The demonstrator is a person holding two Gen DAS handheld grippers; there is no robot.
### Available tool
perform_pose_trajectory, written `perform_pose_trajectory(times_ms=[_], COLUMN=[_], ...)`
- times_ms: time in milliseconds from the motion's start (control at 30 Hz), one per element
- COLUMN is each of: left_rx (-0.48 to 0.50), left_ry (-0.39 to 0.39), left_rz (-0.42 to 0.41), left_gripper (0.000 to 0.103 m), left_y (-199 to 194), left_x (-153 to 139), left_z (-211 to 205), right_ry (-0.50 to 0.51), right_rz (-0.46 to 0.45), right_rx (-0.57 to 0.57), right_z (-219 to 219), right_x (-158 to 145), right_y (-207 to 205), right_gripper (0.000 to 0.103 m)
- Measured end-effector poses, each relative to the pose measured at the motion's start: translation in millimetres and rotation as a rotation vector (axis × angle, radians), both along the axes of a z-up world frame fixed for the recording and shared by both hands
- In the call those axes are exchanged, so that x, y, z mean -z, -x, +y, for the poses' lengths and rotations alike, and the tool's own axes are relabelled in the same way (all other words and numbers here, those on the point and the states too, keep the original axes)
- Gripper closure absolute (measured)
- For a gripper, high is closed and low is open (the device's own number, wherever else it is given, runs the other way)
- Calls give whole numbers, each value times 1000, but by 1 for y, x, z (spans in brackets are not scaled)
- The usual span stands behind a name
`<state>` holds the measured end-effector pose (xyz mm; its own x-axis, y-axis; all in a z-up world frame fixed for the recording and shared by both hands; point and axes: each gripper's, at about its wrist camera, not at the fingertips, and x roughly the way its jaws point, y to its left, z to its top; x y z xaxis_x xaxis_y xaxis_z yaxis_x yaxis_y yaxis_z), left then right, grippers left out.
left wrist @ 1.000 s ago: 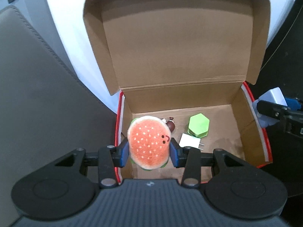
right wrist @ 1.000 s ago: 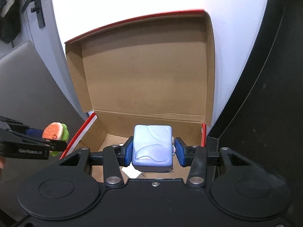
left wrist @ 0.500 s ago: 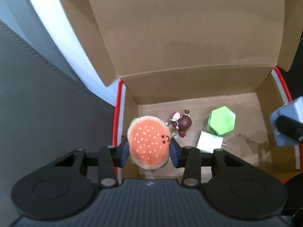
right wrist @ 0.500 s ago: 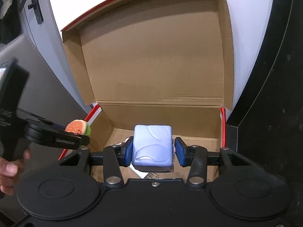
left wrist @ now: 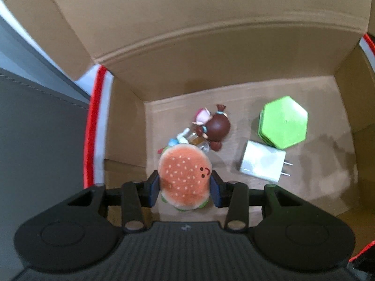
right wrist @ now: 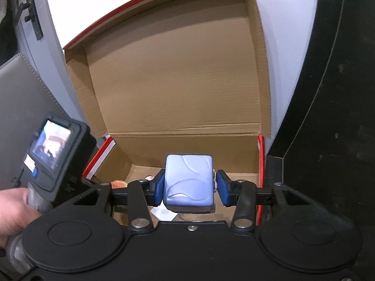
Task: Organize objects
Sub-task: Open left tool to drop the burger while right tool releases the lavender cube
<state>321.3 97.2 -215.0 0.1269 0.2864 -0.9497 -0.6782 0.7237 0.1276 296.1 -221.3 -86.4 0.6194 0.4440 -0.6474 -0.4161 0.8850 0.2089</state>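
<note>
Cardboard box [left wrist: 234,53] fills the left wrist view now, where a second ago it sat farther below: the left gripper [left wrist: 185,185] has dropped inside, jaws clamped on the plush burger [left wrist: 184,175], low over the floor beside a brown figurine [left wrist: 216,126], white charger [left wrist: 262,161] and green hexagon [left wrist: 283,121]; release looks close. The right gripper [right wrist: 189,185] hangs at the box's near edge, pinching a blue block [right wrist: 188,182]. Grey seat [right wrist: 21,89] to the left, white wall behind, dark tabletop [right wrist: 328,140] to the right
</note>
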Motion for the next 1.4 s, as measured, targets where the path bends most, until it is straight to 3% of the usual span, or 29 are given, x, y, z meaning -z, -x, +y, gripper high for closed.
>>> perform_pose_trajectory(times_ms=[233,533,1200,1400], left_rx=[-17,-34,-61,-91], left_ry=[41,21,11,27], left_rz=[-1,-64,-165,-191], left_gripper=[57,47,43,43], left_y=[-4,17,97,111], left_x=[12,-14,-97,-94], left_z=[8,11,-21,-20], right_ry=[-7,45,356,419], right_rz=[-1,-20,-13,7], right_rx=[10,-12,-65,-87], right_z=[-3,16,70,81], right_x=[3,16,71,86], right_y=[-2,-21,-56,-61], right_gripper=[59,59,59,59])
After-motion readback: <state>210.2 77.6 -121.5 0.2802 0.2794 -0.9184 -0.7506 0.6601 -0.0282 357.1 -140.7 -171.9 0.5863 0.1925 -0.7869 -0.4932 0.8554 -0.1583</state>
